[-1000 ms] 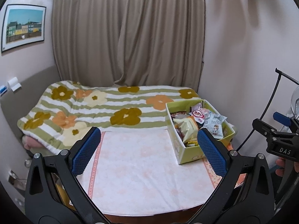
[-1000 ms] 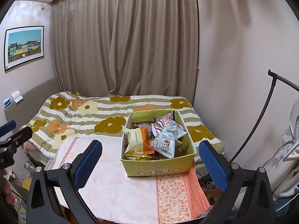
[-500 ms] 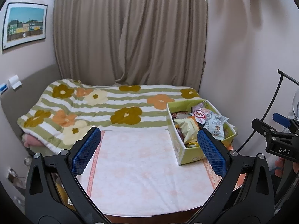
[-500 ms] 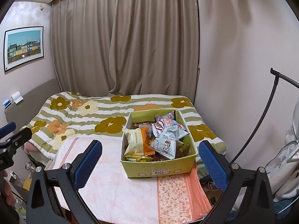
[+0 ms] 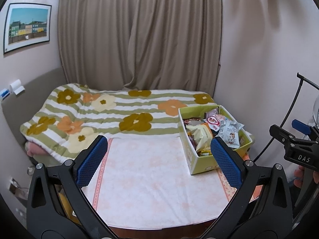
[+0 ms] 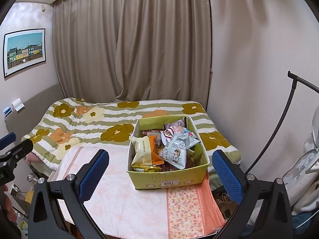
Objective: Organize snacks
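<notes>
A yellow-green cardboard box (image 6: 169,179) full of snack packets (image 6: 176,149) stands on a table with a pale pink floral cloth (image 6: 123,203). In the left wrist view the box (image 5: 201,163) is at the table's right side. My left gripper (image 5: 159,159) is open and empty, held above the table's near edge, left of the box. My right gripper (image 6: 159,171) is open and empty, its blue pads either side of the box's front, short of it. A cream packet (image 6: 142,151) and a grey packet lie on top.
A bed with a striped flower quilt (image 6: 119,123) lies behind the table. Beige curtains (image 6: 139,49) hang at the back. A black curved stand (image 6: 283,123) rises at the right wall. The right gripper shows at the left wrist view's right edge (image 5: 295,149).
Both views have shifted slightly; the box sits a touch lower in the right wrist view. Both grippers stay open and empty.
</notes>
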`<state>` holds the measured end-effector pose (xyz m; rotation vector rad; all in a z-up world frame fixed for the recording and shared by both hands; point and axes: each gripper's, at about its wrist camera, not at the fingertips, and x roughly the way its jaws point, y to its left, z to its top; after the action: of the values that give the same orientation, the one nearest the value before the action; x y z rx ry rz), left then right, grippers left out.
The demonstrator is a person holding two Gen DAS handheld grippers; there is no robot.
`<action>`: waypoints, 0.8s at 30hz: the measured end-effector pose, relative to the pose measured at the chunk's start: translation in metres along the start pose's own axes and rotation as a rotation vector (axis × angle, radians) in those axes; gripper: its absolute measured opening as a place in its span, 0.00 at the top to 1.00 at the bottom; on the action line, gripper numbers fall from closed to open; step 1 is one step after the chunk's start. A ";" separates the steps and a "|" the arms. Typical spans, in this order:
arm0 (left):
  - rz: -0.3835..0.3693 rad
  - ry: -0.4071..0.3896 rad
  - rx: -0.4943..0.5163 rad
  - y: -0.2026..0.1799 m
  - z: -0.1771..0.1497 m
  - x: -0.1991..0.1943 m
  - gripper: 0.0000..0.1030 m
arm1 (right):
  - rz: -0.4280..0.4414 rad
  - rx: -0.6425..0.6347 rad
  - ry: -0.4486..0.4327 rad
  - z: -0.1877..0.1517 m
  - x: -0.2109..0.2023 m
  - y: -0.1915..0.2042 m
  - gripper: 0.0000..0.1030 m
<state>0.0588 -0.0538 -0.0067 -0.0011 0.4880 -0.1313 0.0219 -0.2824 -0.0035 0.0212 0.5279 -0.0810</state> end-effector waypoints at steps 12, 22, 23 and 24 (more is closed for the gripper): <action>0.014 -0.013 0.001 -0.003 0.000 -0.008 0.01 | -0.009 0.016 -0.013 -0.003 -0.003 -0.003 0.00; 0.023 -0.009 0.008 -0.005 0.000 -0.005 0.01 | -0.012 0.020 -0.017 -0.004 -0.004 -0.003 0.00; 0.024 -0.012 0.008 -0.004 -0.001 -0.006 0.01 | -0.012 0.021 -0.017 -0.003 -0.004 -0.005 0.00; 0.021 -0.017 0.007 -0.004 -0.001 -0.005 0.01 | -0.011 0.020 -0.017 -0.003 -0.004 -0.005 0.00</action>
<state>0.0528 -0.0572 -0.0053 0.0094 0.4707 -0.1122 0.0164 -0.2869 -0.0045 0.0372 0.5101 -0.0977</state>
